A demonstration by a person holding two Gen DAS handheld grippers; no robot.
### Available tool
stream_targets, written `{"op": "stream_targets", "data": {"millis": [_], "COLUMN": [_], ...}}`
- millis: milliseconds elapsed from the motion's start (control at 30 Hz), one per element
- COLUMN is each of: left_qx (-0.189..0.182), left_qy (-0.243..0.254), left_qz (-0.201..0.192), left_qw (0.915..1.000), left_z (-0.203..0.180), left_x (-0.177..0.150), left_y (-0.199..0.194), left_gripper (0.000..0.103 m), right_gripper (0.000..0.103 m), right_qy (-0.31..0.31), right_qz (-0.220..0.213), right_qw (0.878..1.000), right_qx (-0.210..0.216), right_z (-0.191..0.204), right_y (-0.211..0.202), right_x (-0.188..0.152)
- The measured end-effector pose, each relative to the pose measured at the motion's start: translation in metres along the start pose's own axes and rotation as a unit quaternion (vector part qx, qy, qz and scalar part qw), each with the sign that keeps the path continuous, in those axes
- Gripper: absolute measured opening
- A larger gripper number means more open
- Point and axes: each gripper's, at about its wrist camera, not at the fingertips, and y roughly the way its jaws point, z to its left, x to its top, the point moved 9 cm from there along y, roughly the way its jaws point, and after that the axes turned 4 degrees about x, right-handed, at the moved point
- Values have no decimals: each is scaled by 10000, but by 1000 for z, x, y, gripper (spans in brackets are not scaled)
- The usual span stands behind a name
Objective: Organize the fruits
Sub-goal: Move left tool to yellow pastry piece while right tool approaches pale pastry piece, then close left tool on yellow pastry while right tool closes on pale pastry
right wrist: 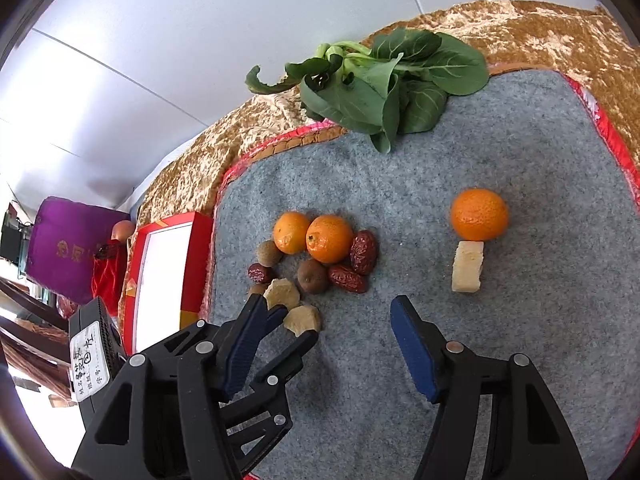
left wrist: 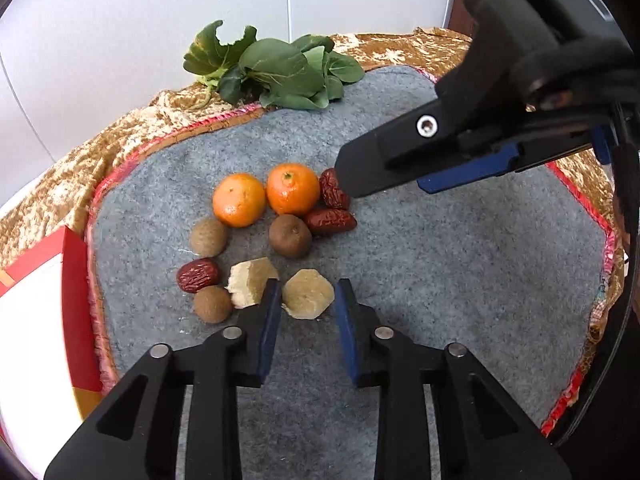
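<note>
On the grey felt mat [left wrist: 440, 280] lies a cluster: two mandarins [left wrist: 239, 199] [left wrist: 293, 189], red dates [left wrist: 331, 221], brown longans [left wrist: 290, 235] and pale yellow chunks [left wrist: 307, 294]. My left gripper [left wrist: 306, 308] is open, its fingers on either side of one chunk, not clamped. My right gripper [right wrist: 332, 320] is open and empty, over the mat right of the cluster; in the left wrist view it [left wrist: 352, 184] hovers by the dates. A third mandarin [right wrist: 479, 214] and a pale chunk [right wrist: 467, 266] lie apart to the right.
Leafy greens [right wrist: 384, 84] lie at the mat's far edge on the gold cloth [right wrist: 540, 32]. A red-rimmed white box [right wrist: 160, 280] stands left of the mat. A purple box [right wrist: 68, 248] sits further left. A white wall is behind.
</note>
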Motion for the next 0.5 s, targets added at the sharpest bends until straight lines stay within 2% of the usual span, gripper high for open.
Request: {"op": "stream_targets", "data": {"millis": [67,100,167,233,267,333,500], "left_qx": [75,107,225,76,-1,25,62], "left_qy": [164,256,398,244,153,52,123], "left_qz": [-20,-30,-67,-51,-44,-55,-129], "left_qw": [9998,9996,9989,9997,9999,10000,9998], "left_z": [-3,-6,-10,-8,-6,0,0], "left_x": [0,-1,-3,-3,-2,0,-2], "left_y": [2,2,-1,-3,-4,-5,-9], "left_gripper": [34,40,40,40,39,25,25], "right_gripper": [66,66,66,66,66,66,66], "right_qy": [90,135,128,60,51,49,25], "right_qz": [-43,-56,-131,-175,-170,-159,-149], "right_qw": [9999,9998,9998,9998,9998,9998,9999], "right_qx": [68,135,122,58,74,79,78], "right_z": [-2,-2,-3,-2,-1,-1,2], "right_y": [-2,-3,-6,-8,-7,-7,-6], "right_x": [1,1,3,3,3,3,2]}}
